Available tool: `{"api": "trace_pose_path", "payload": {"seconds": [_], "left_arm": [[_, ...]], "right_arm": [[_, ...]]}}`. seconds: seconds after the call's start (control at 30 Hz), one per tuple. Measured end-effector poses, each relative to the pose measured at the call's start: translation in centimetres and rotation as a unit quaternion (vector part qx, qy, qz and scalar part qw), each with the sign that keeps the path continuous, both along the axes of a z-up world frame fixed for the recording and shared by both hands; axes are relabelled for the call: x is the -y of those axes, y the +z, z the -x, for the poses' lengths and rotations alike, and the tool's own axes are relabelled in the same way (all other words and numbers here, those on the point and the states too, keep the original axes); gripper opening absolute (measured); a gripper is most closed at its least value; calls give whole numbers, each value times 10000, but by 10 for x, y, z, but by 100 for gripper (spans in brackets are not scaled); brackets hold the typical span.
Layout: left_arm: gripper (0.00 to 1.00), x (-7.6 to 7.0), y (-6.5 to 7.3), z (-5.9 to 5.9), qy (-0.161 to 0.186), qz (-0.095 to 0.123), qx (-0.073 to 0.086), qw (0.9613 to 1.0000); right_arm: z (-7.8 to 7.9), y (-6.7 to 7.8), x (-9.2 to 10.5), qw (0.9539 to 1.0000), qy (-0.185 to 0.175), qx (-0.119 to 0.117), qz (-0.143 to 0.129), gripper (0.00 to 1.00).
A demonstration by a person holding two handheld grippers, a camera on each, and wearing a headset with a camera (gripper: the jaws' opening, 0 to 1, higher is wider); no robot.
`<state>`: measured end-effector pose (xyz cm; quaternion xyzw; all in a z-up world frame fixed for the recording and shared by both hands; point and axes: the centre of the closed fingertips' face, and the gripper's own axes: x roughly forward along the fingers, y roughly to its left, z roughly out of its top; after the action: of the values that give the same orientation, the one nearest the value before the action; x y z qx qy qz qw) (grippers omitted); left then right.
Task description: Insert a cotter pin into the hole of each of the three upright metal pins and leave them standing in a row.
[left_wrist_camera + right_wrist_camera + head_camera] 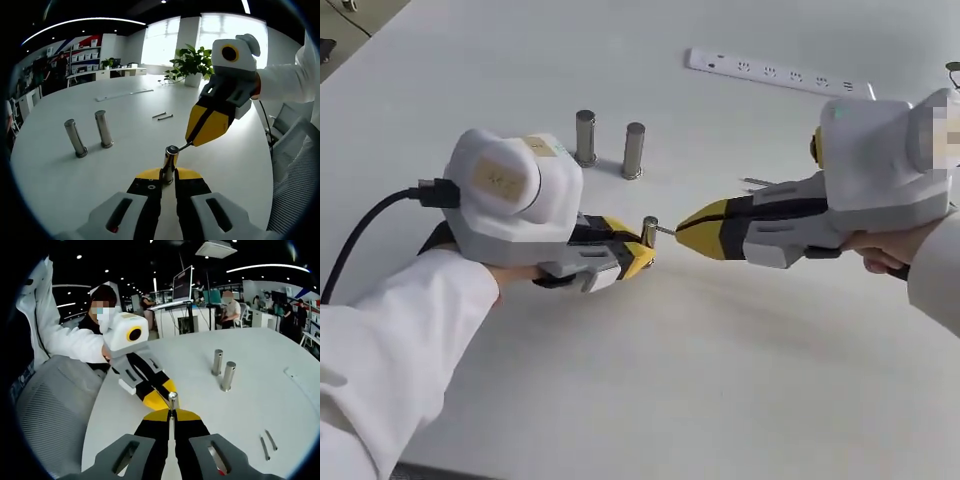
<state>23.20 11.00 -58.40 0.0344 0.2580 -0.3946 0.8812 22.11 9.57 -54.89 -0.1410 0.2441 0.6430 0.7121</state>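
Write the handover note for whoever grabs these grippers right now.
Left gripper: shut on a metal pin, held upright.
Right gripper: shut on a cotter pin, tip at that pin's top; whether it is in the hole is unclear.
Two other metal pins stand side by side farther back, no cotter pins visible in them.
Two spare cotter pins lie on the table.
Done: nothing confirmed. Left: all three insertions, then the row.

Held pin [171,156] base hidden inside left gripper [168,176] (hole unreadable).
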Motion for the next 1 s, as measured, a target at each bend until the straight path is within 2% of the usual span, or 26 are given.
{"api": "trace_pose_path", "payload": {"seconds": [0.5,0.7,0.8,1.0], "left_arm": [[7,1,1,-1,-6,-4,3,10000],[7,1,1,-2,6,3,-17,10000],[7,2,1,-2,9,4,-21,10000],[7,2,1,-2,17,7,-33,10000]], "right_arm": [[-6,-3,-16,10000,-65,59,6,0],[-7,-3,-14,9999,-84,143,15,0],[-7,-2,-11,9998,-61,176,36,5],[-4,-2,-3,9999,-32,107,66,0]]}}
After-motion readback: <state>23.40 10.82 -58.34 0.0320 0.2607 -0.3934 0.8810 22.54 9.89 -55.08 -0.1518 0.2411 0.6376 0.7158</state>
